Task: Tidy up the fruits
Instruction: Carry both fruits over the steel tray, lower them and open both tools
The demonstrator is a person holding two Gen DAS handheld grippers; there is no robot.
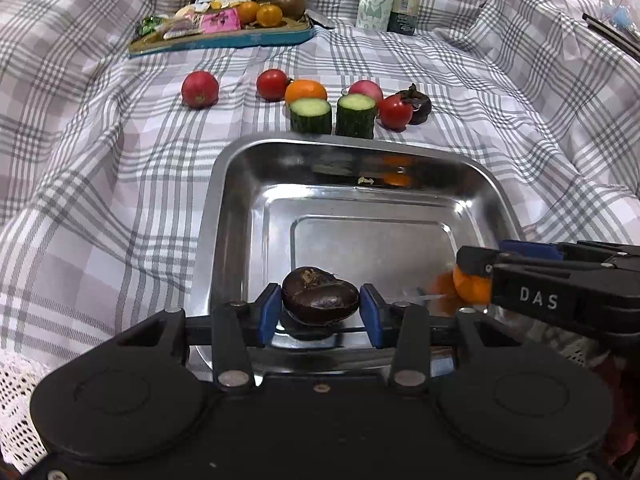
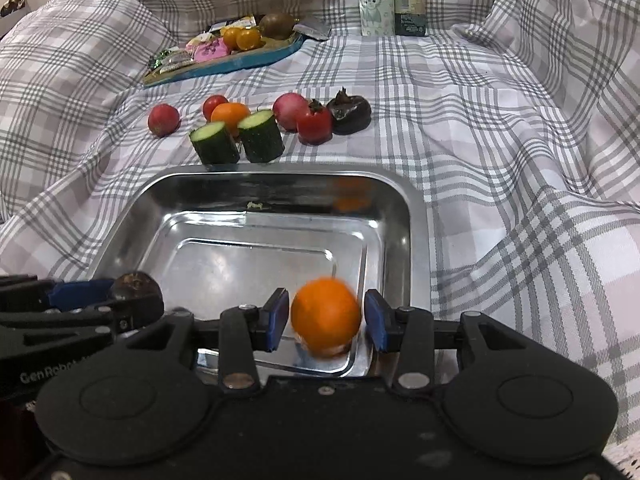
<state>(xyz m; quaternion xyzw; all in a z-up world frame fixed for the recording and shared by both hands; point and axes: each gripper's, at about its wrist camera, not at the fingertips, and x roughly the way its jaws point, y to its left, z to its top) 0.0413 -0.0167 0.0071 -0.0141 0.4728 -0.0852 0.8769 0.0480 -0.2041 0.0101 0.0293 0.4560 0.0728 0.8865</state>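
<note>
Sensibly, both tongs hung low over the steel tray (image 1: 224,184): the left tongs (image 1: 320,312) bracketed a dark water chestnut (image 1: 320,296), pads seemingly just off it, and the right tongs (image 2: 326,320) stood narrowly apart around a blurred orange (image 2: 326,312). Releasing that low should have stopped either from rolling.

The orange fruit (image 2: 326,316) is motion-blurred between the right gripper's (image 2: 326,318) pads, so contact is unclear.

A blurred orange (image 2: 326,316), seemingly loose, sits between the right hand-held gripper (image 2: 326,320) pads.
</note>
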